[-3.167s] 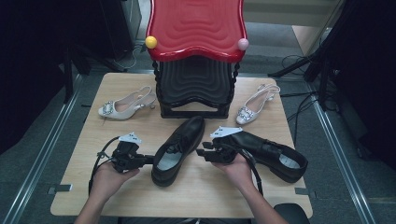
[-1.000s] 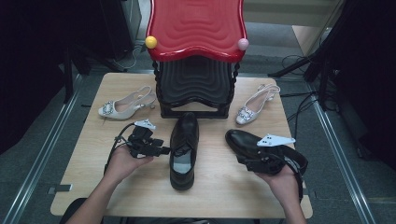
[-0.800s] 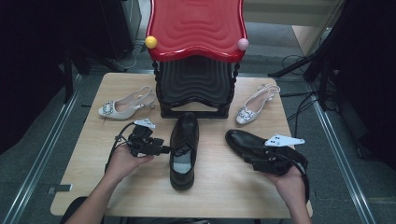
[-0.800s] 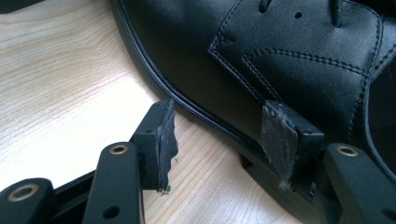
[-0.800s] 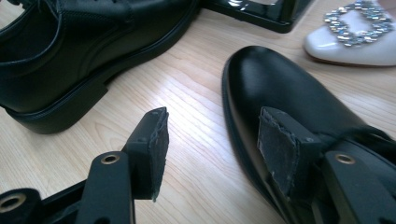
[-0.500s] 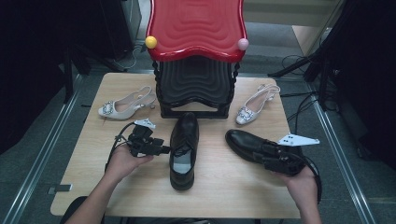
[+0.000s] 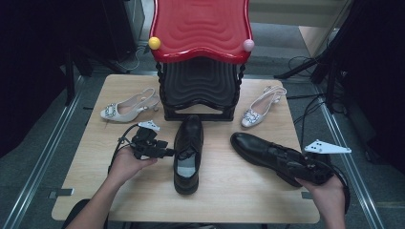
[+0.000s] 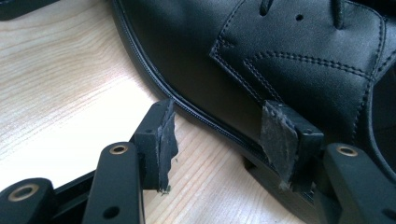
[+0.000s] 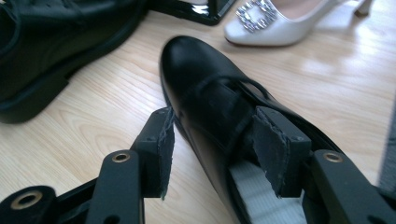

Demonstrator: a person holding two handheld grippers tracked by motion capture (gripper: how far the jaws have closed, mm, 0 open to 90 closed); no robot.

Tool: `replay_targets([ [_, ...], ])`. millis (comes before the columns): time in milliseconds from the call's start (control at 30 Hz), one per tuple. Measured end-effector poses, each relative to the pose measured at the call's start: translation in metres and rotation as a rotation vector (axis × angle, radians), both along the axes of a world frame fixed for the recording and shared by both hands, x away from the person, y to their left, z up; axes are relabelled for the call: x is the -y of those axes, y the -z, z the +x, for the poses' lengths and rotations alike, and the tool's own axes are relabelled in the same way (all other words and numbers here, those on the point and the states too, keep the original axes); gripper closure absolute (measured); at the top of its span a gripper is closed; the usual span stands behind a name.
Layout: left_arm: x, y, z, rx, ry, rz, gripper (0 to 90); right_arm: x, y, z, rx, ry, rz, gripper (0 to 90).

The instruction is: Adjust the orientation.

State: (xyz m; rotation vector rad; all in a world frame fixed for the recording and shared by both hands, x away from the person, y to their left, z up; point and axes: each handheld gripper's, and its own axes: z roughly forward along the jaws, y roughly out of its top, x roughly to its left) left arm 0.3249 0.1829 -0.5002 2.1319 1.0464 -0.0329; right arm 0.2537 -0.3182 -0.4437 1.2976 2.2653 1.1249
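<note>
Straddling right black shoe [image 7: 272, 155] near table edge [image 7: 305, 220], right gripper [image 7: 305, 167] closing, unclamped; left gripper [image 7: 165, 151] apart beside centre shoe [image 7: 187, 148].

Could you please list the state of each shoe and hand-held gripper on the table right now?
Middle black shoe: upright, toe toward rack.
Right black shoe: upright, angled.
White heels: upright, untouched.
Left hand-held gripper: open, beside middle black shoe.
Right hand-held gripper: open, straddling right black shoe's side wall.

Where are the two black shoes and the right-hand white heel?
Middle black shoe [image 7: 188, 143]: high view, on its laces.
Right black shoe [image 7: 258, 149]: high view, on its toe.
Right white heel [image 7: 250, 117]: high view, on its buckle.
</note>
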Motion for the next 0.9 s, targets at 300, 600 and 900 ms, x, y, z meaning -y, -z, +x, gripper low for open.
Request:
replay_targets([
  [300,0.000,0.000,0.001,0.001,0.001,0.003,45.7,0.006,0.015,0.001,-0.041,0.029,0.002,49.9],
  [600,0.000,0.000,0.002,0.001,0.005,0.005,45.5,0.005,0.024,0.004,-0.075,0.019,0.001,52.8],
  [900,0.000,0.000,0.001,0.002,0.001,0.004,45.6,-0.007,0.026,0.010,-0.029,0.016,-0.005,52.5],
])
